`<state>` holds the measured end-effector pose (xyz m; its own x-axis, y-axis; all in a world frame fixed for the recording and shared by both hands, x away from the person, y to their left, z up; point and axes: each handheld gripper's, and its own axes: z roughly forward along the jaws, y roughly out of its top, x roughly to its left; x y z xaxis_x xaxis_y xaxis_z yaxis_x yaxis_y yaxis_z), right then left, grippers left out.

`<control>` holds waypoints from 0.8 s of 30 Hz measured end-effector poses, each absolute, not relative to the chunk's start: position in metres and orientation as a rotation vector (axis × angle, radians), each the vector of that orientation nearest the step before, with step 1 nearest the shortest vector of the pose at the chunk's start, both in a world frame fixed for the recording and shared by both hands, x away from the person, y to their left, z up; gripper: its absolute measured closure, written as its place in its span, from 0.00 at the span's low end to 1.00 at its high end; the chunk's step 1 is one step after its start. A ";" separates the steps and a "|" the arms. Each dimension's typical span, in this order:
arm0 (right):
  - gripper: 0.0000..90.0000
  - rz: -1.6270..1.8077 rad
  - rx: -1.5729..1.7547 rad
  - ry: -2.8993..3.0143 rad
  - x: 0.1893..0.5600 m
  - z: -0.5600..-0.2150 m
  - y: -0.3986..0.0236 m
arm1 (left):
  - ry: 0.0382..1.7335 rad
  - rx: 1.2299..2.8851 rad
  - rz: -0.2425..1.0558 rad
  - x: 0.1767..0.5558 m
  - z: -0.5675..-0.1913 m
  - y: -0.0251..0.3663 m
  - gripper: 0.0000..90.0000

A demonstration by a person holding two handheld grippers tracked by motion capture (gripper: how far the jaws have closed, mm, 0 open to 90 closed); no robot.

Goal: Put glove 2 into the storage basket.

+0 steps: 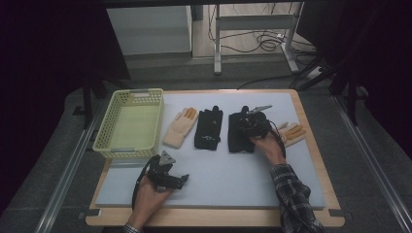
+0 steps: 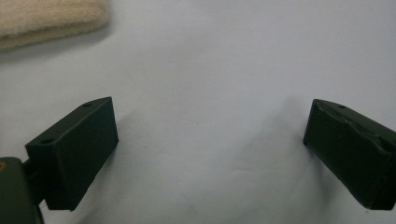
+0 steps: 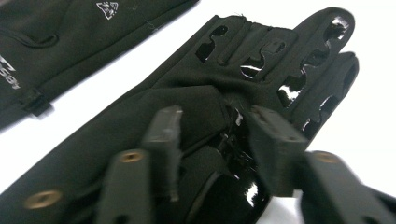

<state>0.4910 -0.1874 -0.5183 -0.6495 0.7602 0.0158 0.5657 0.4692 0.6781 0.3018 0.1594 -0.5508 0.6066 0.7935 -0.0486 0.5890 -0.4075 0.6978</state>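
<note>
A black glove lies on the grey mat right of centre, and my right gripper is down on its finger end. In the right gripper view the gripper has its jaws partly apart, tips on this glove, with a wrinkled ridge of glossy-patched fabric between them. A second black glove lies just to the left. My left gripper rests low at the front left, open, with bare mat between its jaws.
A yellow basket stands at the back left of the mat. A cream glove lies beside it, and another cream glove with orange fingertips lies at the right, partly behind the hand.
</note>
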 end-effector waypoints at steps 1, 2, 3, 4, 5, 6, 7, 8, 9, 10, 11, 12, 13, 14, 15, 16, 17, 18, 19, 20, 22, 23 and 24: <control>0.77 0.975 1.132 2.444 0.491 -0.518 -0.187 | 1.085 2.142 0.381 0.302 -0.551 0.159 0.03; 0.77 0.975 1.132 2.444 0.491 -0.518 -0.187 | 1.085 2.142 0.381 0.302 -0.551 0.159 0.03; 0.91 0.996 1.137 2.463 0.488 -0.518 -0.184 | 1.085 2.141 0.381 0.302 -0.551 0.159 0.03; 0.91 0.996 1.137 2.463 0.488 -0.518 -0.184 | 1.085 2.142 0.381 0.302 -0.551 0.159 0.03; 0.91 1.000 1.157 2.457 0.488 -0.518 -0.184 | 1.085 2.141 0.380 0.302 -0.551 0.159 0.03; 0.92 1.013 1.172 2.450 0.488 -0.518 -0.185 | 1.085 2.141 0.380 0.302 -0.551 0.159 0.03; 0.92 1.023 1.195 2.446 0.488 -0.518 -0.186 | 1.085 2.142 0.381 0.302 -0.551 0.159 0.03; 0.92 1.035 1.225 2.431 0.487 -0.518 -0.186 | 1.086 2.141 0.380 0.302 -0.551 0.159 0.03; 0.92 1.039 1.233 2.418 0.486 -0.517 -0.186 | 1.086 2.141 0.380 0.302 -0.551 0.159 0.03; 0.92 1.039 1.233 2.418 0.486 -0.517 -0.186 | 1.086 2.141 0.380 0.302 -0.551 0.159 0.03; 0.92 1.072 1.261 2.393 0.482 -0.513 -0.186 | 1.088 2.137 0.380 0.302 -0.551 0.159 0.03; 0.92 1.072 1.261 2.393 0.482 -0.513 -0.186 | 1.085 2.141 0.380 0.302 -0.551 0.159 0.03; 0.92 1.118 1.272 2.387 0.479 -0.509 -0.187 | 1.086 2.141 0.380 0.302 -0.551 0.159 0.03; 0.92 1.118 1.272 2.387 0.479 -0.509 -0.187 | 1.086 2.141 0.380 0.302 -0.551 0.159 0.03; 0.92 1.140 1.260 2.387 0.473 -0.504 -0.186 | 1.086 2.140 0.380 0.302 -0.551 0.159 0.03; 0.92 1.140 1.260 2.387 0.473 -0.504 -0.186 | 1.086 2.141 0.380 0.302 -0.551 0.159 0.03; 0.92 1.153 1.254 2.390 0.469 -0.502 -0.186 | 1.086 2.141 0.380 0.302 -0.551 0.159 0.03; 0.92 1.172 1.249 2.393 0.465 -0.500 -0.186 | 1.085 2.142 0.380 0.302 -0.551 0.159 0.03; 0.92 1.188 1.245 2.395 0.461 -0.497 -0.185 | 1.086 2.141 0.380 0.302 -0.551 0.159 0.03; 0.92 1.195 1.240 2.401 0.456 -0.495 -0.184 | 1.086 2.141 0.380 0.302 -0.551 0.159 0.03; 0.92 1.209 1.219 2.404 0.446 -0.491 -0.182 | 1.086 2.142 0.380 0.302 -0.551 0.159 0.03; 0.92 1.213 1.208 2.412 0.441 -0.488 -0.181 | 1.084 2.146 0.380 0.302 -0.551 0.160 0.03; 0.92 1.225 1.197 2.412 0.435 -0.486 -0.179 | 1.085 2.145 0.380 0.302 -0.551 0.160 0.03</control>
